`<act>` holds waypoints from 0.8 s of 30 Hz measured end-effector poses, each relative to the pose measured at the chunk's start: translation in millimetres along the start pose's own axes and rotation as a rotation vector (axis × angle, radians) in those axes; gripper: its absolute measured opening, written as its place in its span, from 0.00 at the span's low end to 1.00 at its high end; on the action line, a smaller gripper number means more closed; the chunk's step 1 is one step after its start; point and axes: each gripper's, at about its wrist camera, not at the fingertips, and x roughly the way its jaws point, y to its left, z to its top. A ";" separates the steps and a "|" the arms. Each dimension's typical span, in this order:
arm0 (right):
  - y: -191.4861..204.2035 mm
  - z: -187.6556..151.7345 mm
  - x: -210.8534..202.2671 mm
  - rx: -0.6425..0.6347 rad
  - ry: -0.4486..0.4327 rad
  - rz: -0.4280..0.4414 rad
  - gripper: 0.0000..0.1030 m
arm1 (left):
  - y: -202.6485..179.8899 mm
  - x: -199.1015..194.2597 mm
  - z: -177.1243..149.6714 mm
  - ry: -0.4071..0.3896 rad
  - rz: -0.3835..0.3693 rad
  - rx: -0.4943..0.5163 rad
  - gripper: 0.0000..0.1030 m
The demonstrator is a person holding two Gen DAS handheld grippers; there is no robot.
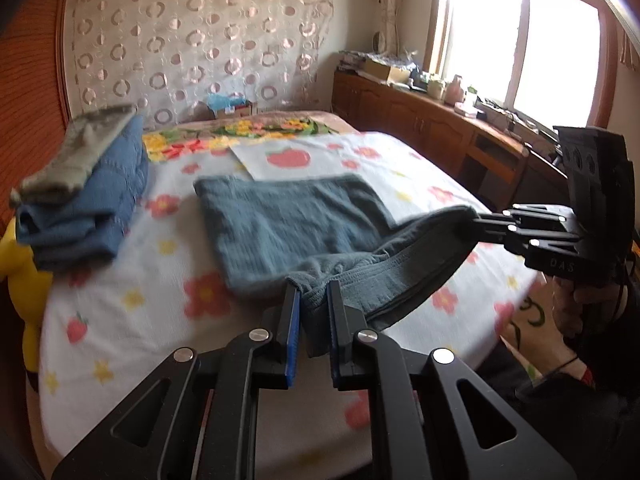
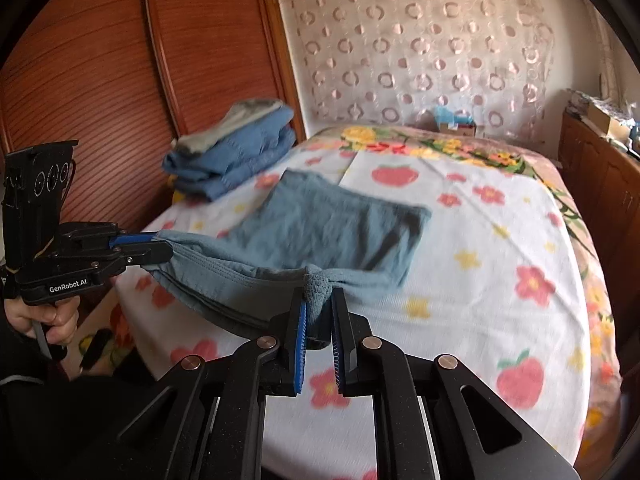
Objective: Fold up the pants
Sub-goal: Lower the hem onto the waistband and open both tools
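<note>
1. While both ends of the waistband hang in the air, the rest of the grey-blue ribbed knit pants [image 1: 296, 224] lies flat on the flower-printed white bed sheet [image 1: 132, 332], already doubled, reaching away from the holder toward the patterned curtain [image 1: 200, 36]
2. Closed on a bunched corner of that waistband, the left hand-held gripper [image 1: 314, 300] has its blue pads pinching the cloth
3. At the other corner the right hand-held gripper [image 2: 318, 304] is likewise clamped on a wad of fabric, so the band runs taut between the two, crosswise to the bed
4. Measured from the pants' far edge, both hand-held grippers sit at the near side, neither clearly closer; the long axis of the lying cloth points away from them
5. My judgement: the next fold carries the held edge forward over the flat part, and both ends must travel evenly or the band skews
6. Left of the pants sits a stack of folded blue clothes [image 1: 88, 216], well apart
</note>
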 end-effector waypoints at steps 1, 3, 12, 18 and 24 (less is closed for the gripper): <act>-2.4 3.4 3.1 0.007 -0.007 -0.005 0.11 | 2.4 1.1 7.3 -0.014 0.004 -0.006 0.13; -7.5 12.3 9.0 0.022 -0.022 -0.019 0.11 | 6.5 6.6 22.0 -0.029 0.008 -0.004 0.13; -20.1 35.6 42.8 0.081 -0.052 -0.038 0.11 | 20.8 39.1 56.5 -0.027 0.037 0.001 0.13; -35.0 38.2 82.8 0.115 -0.011 -0.055 0.11 | 26.9 67.9 57.7 0.011 0.067 -0.003 0.13; -37.3 44.0 101.1 0.112 0.011 -0.073 0.15 | 37.9 80.7 54.8 0.038 0.090 -0.036 0.27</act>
